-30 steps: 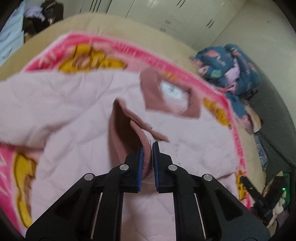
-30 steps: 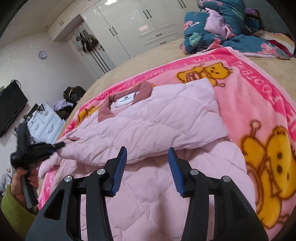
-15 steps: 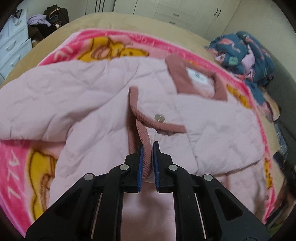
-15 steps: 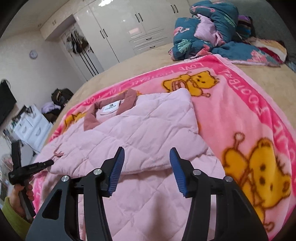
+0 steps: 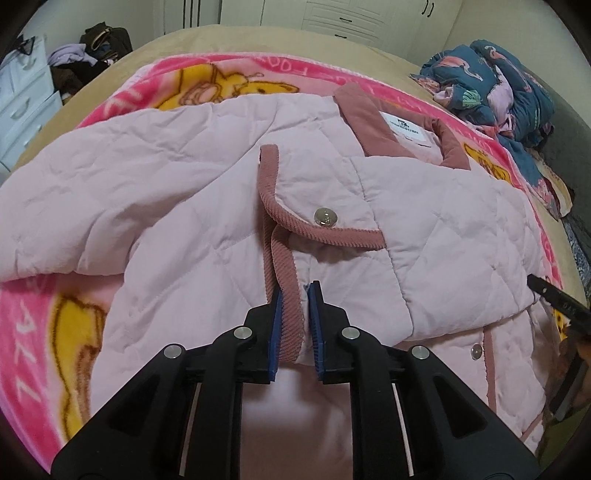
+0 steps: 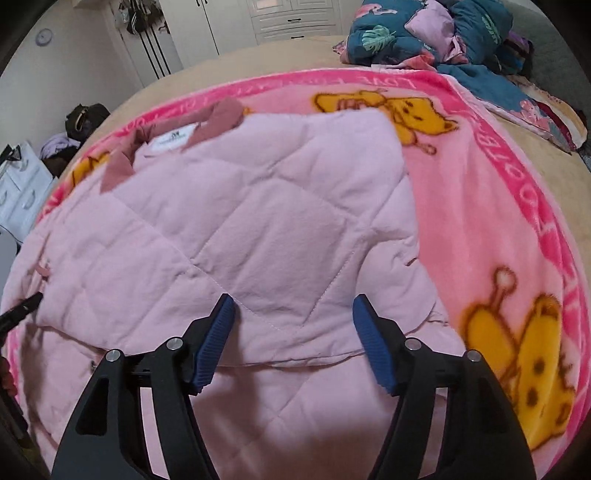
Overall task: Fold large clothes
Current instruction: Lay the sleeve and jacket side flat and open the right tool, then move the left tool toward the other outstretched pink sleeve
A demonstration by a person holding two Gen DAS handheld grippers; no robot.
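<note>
A pale pink quilted jacket (image 5: pixel 443 229) with a dusty-rose corduroy collar and trim lies on a pink cartoon-bear blanket (image 5: pixel 207 85) on the bed. Its right side is folded over the front, seen in the right wrist view (image 6: pixel 266 221). My left gripper (image 5: pixel 295 295) is shut on the jacket's corduroy-trimmed sleeve cuff (image 5: pixel 284 295), held over the jacket's front near a snap button (image 5: pixel 325 216). My right gripper (image 6: pixel 293 314) is open and empty, just above the folded edge of the jacket. Its tip shows at the right edge of the left wrist view (image 5: pixel 546 291).
A heap of dark blue patterned clothes (image 6: pixel 424 33) lies at the far right of the bed. White wardrobes (image 6: pixel 258 22) stand behind. A white drawer unit (image 5: pixel 22 99) and a dark bag (image 5: pixel 107 37) stand left of the bed. The blanket (image 6: pixel 498 206) shows right of the jacket.
My left gripper has carried the sleeve cuff across the jacket's front toward the middle, and the sleeve now lies over the body. My right gripper has moved closer to the folded edge, still open.
</note>
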